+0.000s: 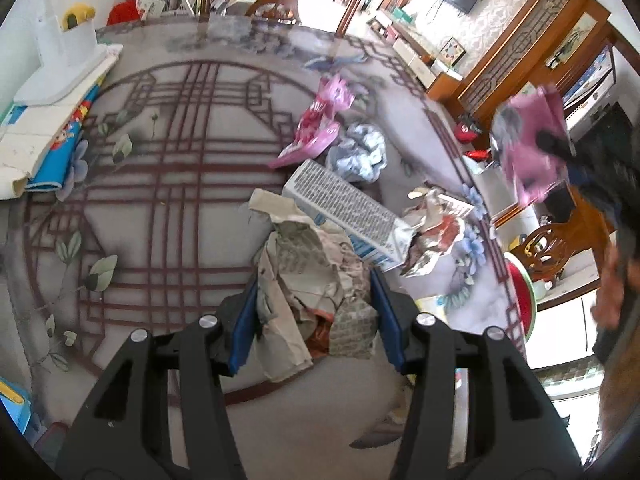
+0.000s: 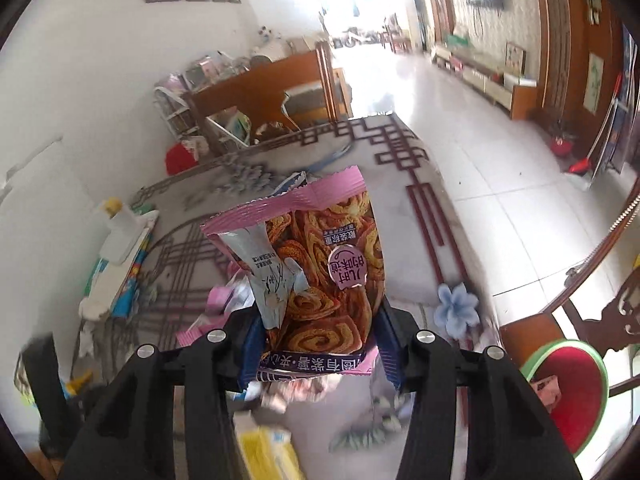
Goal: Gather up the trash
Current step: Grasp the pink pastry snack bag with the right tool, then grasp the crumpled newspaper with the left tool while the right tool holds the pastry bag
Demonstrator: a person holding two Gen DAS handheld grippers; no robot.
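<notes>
My left gripper (image 1: 314, 320) is shut on a wad of crumpled newspaper (image 1: 308, 280) low over the patterned table (image 1: 160, 184). Beyond it lie a grey printed carton (image 1: 344, 208), a crumpled silver-blue wrapper (image 1: 360, 152), a pink-red packet (image 1: 320, 124) and a crumpled foil wrapper (image 1: 432, 232). My right gripper (image 2: 318, 344) is shut on a pink snack bag (image 2: 320, 272) printed with swirl biscuits, held up above the table's right part. That bag also shows, blurred, in the left wrist view (image 1: 528, 148) off the table's right edge.
A white stand (image 1: 68, 60) and children's books (image 1: 52, 148) lie at the table's left edge. A red watermelon-patterned bin (image 2: 572, 392) stands on the floor by the table's right edge, beside a carved wooden chair (image 1: 548, 248). A tiled floor (image 2: 500, 184) stretches beyond.
</notes>
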